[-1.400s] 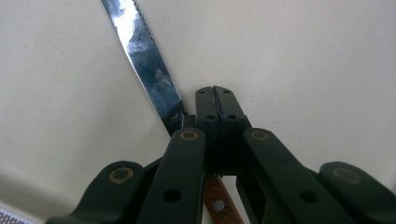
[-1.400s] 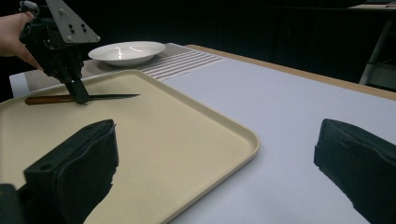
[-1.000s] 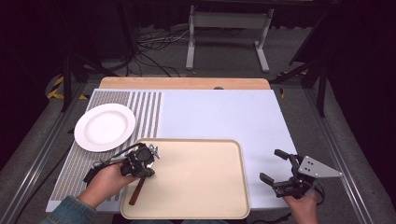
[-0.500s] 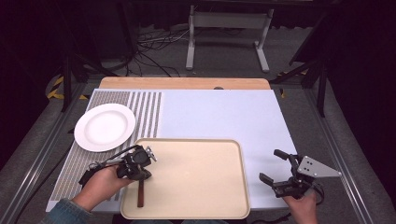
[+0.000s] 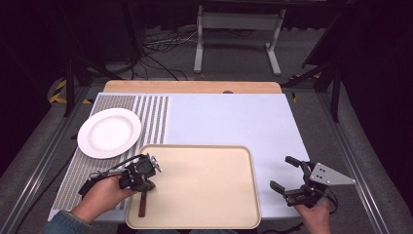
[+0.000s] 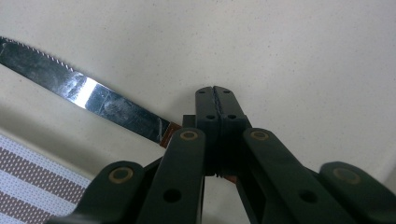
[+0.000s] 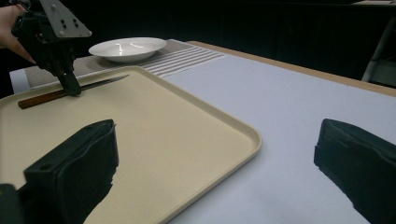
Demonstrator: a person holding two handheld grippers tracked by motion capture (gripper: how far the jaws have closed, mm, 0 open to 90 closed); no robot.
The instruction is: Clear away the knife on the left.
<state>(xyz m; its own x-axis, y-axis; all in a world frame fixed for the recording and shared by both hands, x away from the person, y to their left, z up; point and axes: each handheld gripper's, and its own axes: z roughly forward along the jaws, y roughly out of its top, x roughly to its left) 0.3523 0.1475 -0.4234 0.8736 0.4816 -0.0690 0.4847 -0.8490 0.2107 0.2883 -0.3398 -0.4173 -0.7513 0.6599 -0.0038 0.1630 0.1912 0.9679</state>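
- The left gripper [image 6: 215, 100] is clamped on the brown-handled steel knife [image 6: 84, 91]; the knife has turned on the flat beige plastic tray [image 5: 214, 170].
- It looks ready to lift.
- The right gripper [image 5: 288, 174] waits with jaws apart.

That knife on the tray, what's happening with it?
A person holds a two-jaw gripper in each hand at a table. The left gripper is shut on the knife, pinching it near where the brown handle meets the blade, and the knife lies along the left edge of the beige tray. The right gripper sits open beside the tray's right edge, holding nothing. A white plate rests on the striped mat, off the tray.
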